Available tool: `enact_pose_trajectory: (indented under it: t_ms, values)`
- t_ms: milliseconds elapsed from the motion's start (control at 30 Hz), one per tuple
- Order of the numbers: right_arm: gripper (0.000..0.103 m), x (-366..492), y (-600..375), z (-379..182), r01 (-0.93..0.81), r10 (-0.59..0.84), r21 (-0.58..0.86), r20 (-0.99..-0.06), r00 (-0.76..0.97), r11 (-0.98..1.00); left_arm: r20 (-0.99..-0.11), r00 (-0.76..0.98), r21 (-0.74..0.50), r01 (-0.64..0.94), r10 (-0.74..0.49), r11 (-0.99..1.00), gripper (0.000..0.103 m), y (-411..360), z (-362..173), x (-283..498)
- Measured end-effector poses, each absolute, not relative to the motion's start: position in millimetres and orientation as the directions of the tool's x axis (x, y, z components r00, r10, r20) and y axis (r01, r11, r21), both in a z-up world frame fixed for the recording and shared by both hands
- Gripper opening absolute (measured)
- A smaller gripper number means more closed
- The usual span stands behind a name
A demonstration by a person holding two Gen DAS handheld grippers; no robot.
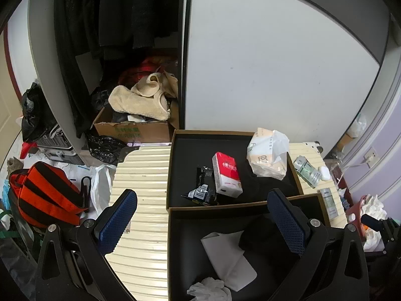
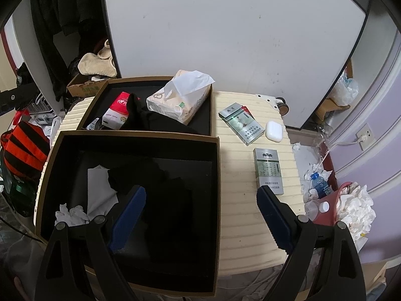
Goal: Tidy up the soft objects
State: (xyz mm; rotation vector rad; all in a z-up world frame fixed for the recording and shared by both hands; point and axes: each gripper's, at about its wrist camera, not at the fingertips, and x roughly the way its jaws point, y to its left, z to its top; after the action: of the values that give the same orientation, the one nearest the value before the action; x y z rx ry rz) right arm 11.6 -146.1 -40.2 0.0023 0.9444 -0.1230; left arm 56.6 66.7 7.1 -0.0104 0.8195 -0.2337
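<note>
Cream ribbed counter point(image 2: 240, 200) carries everything, with two black-lined cardboard boxes side by side on it. In the near black box point(image 2: 218, 175) lie a dark cloth point(image 2: 163, 190), a flat white sheet point(image 2: 99, 188) and a crumpled white tissue point(image 2: 70, 214). In the far black box point(image 1: 173, 165) sit a soft beige tissue pack in clear wrap point(image 1: 268, 153), a red-and-white tissue packet point(image 1: 226, 174), a black foil wrapper point(image 1: 200, 188) and another dark cloth point(image 2: 150, 118). On the bare counter lie two silver-green cartons point(image 2: 268, 173) and a small white earbud case point(image 2: 274, 130). My left hand-held gripper point(image 1: 203, 223) hovers released over the boxes, grasping nothing; my right hand-held gripper point(image 2: 200, 218) is spread wide above the near box's right wall, also empty.
</note>
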Motion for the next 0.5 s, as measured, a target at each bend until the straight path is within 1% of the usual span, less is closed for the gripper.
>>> enact_pose_trajectory:
  t_ms: [500]
  values:
    - [0.089,11.3,-146.6,-42.4,0.107,-0.102,-0.049,-0.814,0.573,0.993,-0.716,0.664,-0.105,0.204,-0.217,0.973,0.103,70.8,10.9,56.7]
